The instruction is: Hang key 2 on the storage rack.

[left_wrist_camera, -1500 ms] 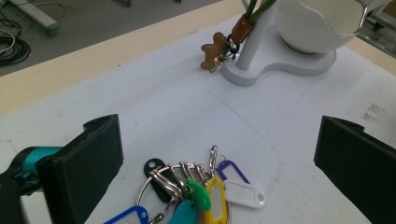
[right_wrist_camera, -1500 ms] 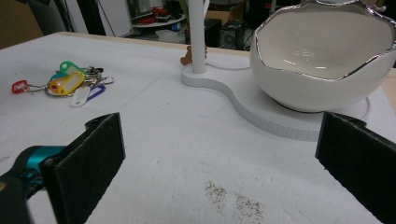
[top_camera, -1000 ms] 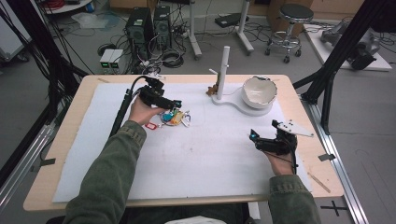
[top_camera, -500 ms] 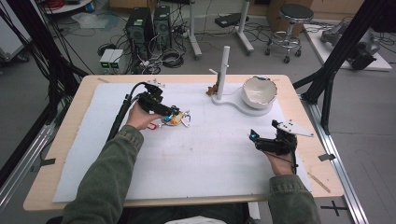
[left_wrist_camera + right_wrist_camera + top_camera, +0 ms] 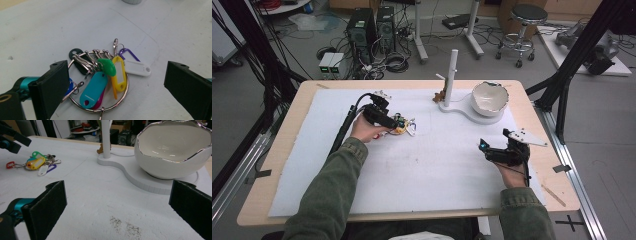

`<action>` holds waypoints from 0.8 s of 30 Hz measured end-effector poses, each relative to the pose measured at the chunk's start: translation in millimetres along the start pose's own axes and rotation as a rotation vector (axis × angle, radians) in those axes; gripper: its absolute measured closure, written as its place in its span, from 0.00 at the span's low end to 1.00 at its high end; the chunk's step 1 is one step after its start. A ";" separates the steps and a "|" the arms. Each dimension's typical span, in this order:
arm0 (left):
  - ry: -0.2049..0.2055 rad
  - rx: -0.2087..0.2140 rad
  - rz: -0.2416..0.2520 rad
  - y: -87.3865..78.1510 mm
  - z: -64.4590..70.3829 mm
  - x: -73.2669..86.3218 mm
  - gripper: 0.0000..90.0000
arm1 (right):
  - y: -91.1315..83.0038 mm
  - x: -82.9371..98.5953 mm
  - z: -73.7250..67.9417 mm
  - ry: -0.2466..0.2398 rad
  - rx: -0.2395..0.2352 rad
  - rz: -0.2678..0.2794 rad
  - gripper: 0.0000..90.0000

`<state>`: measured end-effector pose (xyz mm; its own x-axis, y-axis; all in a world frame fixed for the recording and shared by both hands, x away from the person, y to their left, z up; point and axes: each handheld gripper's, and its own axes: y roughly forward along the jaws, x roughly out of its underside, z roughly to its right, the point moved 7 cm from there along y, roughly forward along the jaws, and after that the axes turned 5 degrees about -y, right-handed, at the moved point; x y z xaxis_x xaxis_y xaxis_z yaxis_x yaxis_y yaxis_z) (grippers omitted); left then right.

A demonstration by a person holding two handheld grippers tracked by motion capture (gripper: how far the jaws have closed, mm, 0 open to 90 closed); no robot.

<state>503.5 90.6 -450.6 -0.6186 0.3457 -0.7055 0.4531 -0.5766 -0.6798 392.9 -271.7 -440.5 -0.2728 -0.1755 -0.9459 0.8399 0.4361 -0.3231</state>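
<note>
We count one bunch of keys (image 5: 100,82) on the surface (image 5: 287,150), threaded on one large metal ring (image 5: 124,93). In the left gripper view the tags we can make out are one teal (image 5: 93,88), one green (image 5: 107,67), one yellow (image 5: 118,75), one white (image 5: 137,68), one purple (image 5: 128,53), one black (image 5: 76,62), a sliver of blue and a sliver of pink under the teal one. The right gripper view adds one red tag (image 5: 10,165) at the bunch's left end.

There are two grippers. The left gripper (image 5: 398,124) sits at the bunch in the far left part of the white mat (image 5: 427,175), its jaws spread wide with the ring lying between them; the left jaw overlaps the ring's edge in its own view, and we cannot tell whether it touches. The right gripper (image 5: 484,149) is near the right edge of the mat, well apart from the keys, its jaws also wide and holding nothing.

We also count one white bowl (image 5: 490,98) with a silvery rim, resting on one flat white stand (image 5: 462,109) with one upright post (image 5: 451,75), far and to the right of the keys.

The middle and near parts of the mat are open, as is the stretch between the keys and the stand. The bunch lies well inside the mat's edges.

The bunch lies flat. In the right gripper view its long axis runs left to right, red tag at the left, white and purple tags at the right toward the stand.
</note>
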 end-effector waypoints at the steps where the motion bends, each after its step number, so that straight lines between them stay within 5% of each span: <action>1: -0.002 -0.002 -0.001 2.2 0.3 0.7 0.09 | 0.1 0.0 0.0 -0.001 0.001 -0.001 0.01; 16: 0.007 -0.019 -0.037 20.4 1.4 8.7 0.31 | 0.4 0.3 -0.4 -0.007 -0.004 -0.003 0.01; 24: 0.024 -0.017 -0.097 28.9 1.7 17.5 0.68 | 0.5 0.7 -0.7 -0.005 -0.005 -0.008 0.01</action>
<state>504.7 78.7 -482.3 -0.6446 0.4170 -0.6408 0.4027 -0.5272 -0.7482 392.8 -271.0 -441.3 -0.2769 -0.1829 -0.9433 0.8355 0.4390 -0.3304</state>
